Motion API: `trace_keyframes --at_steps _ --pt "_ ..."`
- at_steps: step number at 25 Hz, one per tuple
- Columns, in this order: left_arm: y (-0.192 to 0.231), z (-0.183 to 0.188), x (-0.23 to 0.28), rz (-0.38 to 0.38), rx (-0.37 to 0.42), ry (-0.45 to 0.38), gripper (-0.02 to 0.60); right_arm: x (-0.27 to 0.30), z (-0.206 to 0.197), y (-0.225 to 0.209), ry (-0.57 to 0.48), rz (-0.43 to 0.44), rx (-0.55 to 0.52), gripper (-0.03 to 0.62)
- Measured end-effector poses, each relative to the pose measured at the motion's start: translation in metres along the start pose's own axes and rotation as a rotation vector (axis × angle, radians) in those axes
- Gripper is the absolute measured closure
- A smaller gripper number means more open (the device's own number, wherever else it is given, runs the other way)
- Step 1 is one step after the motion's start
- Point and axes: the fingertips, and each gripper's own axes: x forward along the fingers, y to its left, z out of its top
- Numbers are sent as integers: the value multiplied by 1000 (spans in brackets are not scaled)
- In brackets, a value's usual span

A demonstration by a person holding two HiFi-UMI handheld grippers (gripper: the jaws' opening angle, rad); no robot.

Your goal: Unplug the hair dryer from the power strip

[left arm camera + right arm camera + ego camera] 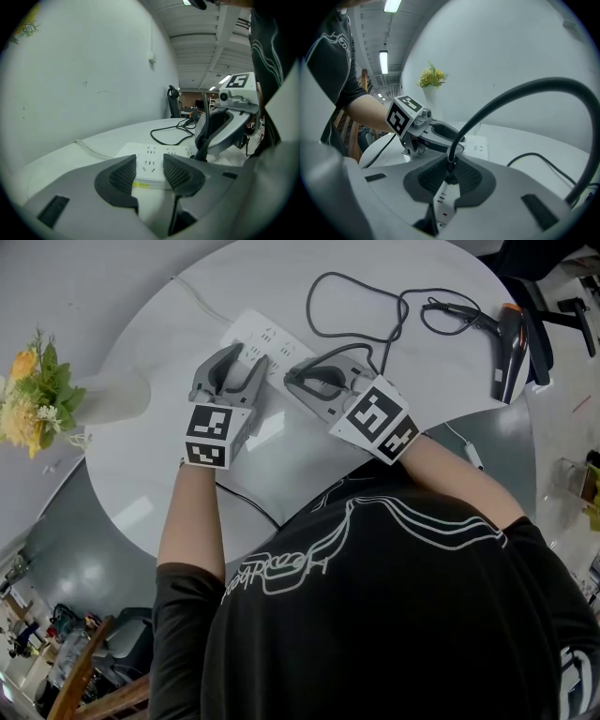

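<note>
The left tool (246,360) hangs spread at the power strip's (267,336) left end. The right tool (302,373) pinches the plug (450,177) on the strip. The hair dryer (509,351) lies well right of the strip, on the surface (169,456).

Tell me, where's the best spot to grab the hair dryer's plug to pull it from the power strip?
Grab the plug by its stubby body, not the cord. It stands upright in the power strip, cord arching from its top, so come from above and pinch its two sides.
</note>
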Motion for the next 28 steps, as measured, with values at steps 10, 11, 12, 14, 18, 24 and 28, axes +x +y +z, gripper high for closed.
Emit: trace_keyframes --at_steps 10,11,12,14,18,24,28 --pt "0 -1 -1 5 -1 6 400 -3 -2 -6 -26 24 146 566" --pt "0 -1 -1 7 -3 8 400 -3 -1 -5 -20 20 134 566" --pt "0 -1 0 10 -5 12 400 -3 -1 -4 -10 13 110 568" --pt "0 0 0 16 -8 18 400 -3 1 0 17 -7 35 568" --pt "0 0 1 23 -7 12 402 -1 1 4 53 -33 -67 568" --pt "-1 0 1 7 -2 21 402 -4 -2 -6 4 4 106 568" --pt "0 0 1 3 -3 19 402 -4 -1 -9 -6 3 147 568"
